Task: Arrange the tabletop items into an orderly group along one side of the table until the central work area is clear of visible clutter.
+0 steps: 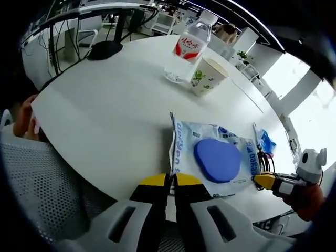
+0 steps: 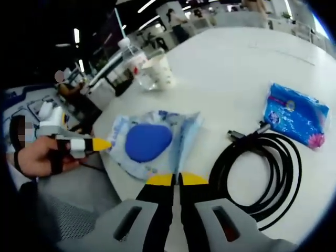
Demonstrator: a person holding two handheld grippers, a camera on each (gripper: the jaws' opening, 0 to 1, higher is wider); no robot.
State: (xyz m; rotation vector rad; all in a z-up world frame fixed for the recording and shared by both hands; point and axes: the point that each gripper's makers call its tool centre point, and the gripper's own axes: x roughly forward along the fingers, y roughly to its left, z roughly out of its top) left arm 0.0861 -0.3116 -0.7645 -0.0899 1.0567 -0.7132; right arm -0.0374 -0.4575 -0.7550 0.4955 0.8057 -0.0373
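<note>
While both grippers are hovering at the near edge of the white counter (image 1: pixel 105 115), the wipes packet (image 1: pixel 212 157) with its blue oval lid is lying flat just inside that edge. The left gripper (image 1: pixel 170 181) is sitting with its yellow-tipped jaws pressed together on nothing, right beside the packet's corner; the right gripper (image 2: pixel 177 179) is likewise clenched empty, between the packet and the coiled black cable (image 2: pixel 257 173). A soft, crinkly packet like this is likely light and floppy, so pinching a sealed end flap looks safer than gripping the slick lid. The cable is probably going to uncoil; taking several loops together seems wise. Toward the far edge, the water bottle (image 1: pixel 192 42) and paper cup (image 1: pixel 209 76) are standing touching, the cup easily crushed. A blue tissue pack (image 2: pixel 295 115) is lying near the cable.
</note>
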